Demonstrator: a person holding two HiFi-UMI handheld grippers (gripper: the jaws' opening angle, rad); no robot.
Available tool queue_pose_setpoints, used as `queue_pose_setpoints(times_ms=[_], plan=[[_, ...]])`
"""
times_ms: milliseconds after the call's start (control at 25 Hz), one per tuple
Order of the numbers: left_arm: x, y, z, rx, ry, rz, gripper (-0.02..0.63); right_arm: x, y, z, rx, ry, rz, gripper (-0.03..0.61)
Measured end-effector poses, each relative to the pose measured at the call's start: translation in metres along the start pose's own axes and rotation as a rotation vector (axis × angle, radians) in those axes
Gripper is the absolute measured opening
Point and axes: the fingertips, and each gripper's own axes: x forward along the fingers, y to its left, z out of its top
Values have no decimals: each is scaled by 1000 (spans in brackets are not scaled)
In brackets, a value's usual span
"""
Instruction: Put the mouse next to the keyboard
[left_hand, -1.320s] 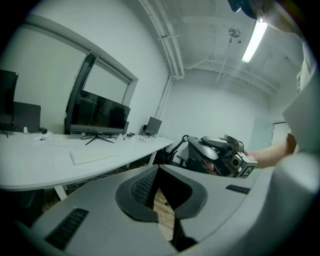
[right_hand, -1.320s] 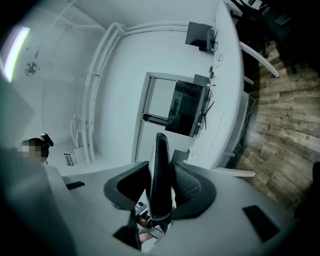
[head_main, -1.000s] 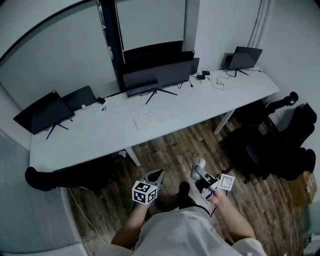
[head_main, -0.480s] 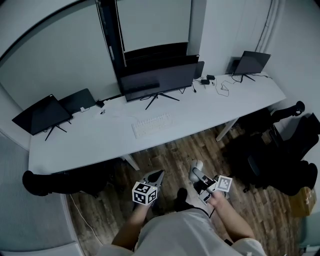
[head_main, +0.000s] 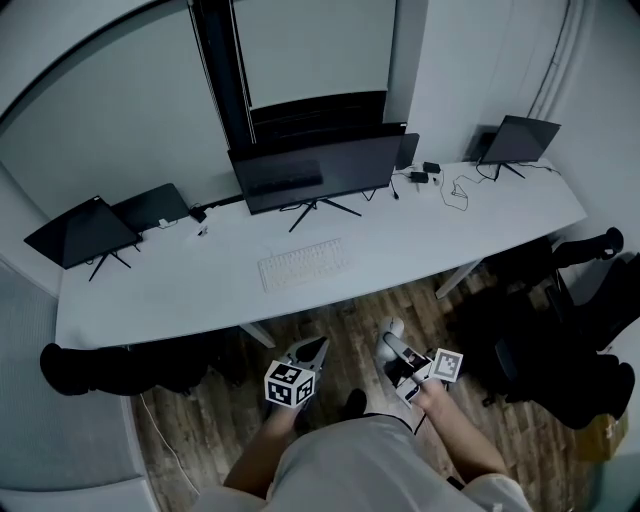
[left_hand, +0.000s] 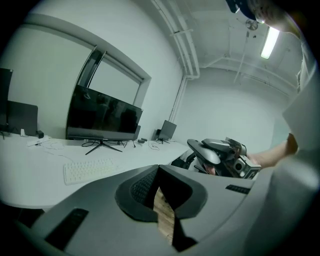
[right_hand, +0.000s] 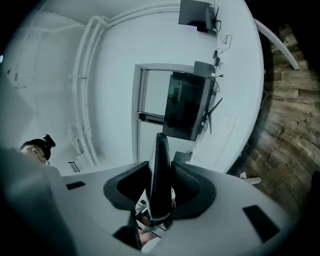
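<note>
Mouse (right_hand: 160, 175), dark plastic | clamped edgewise in right hand-held gripper (head_main: 390, 348) | left hand-held gripper (left_hand: 159, 170) clenched, empty | advise: lay flat on white bench (head_main: 180, 290) beside centre-frame white keyboard (head_main: 303, 264)

**Head view, lower centre.** The left forearm (head_main: 262, 452) and the right forearm (head_main: 462, 442) are extended forward from the torso (head_main: 350, 470), and a gripper is carried at the end of each. The left gripper (head_main: 314, 347) is pointed toward the upper frame, with its marker cube (head_main: 289, 384) turned to the camera. In its own view the jaws are seen drawn together at the tips, with nothing between them. The right gripper (head_main: 392, 347) is held just to its right. Its jaws are closed on the mouse (right_hand: 159, 160), which is seen edge-on.
</note>
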Motion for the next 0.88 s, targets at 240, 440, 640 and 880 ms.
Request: queue_pose_setpoints(times_ms=[240, 440, 640, 880], plan=[[37, 5, 12, 4, 3, 27, 17, 12, -17, 37, 15, 34, 25, 150], [62, 15, 23, 0, -5, 61, 17, 18, -34, 67, 2, 72, 22, 150], [82, 21, 25, -17, -7, 87, 17, 25, -44, 86, 6, 102, 30, 150], [98, 18, 25, -31, 3, 95, 17, 25, -51, 101, 11, 122, 30, 150]])
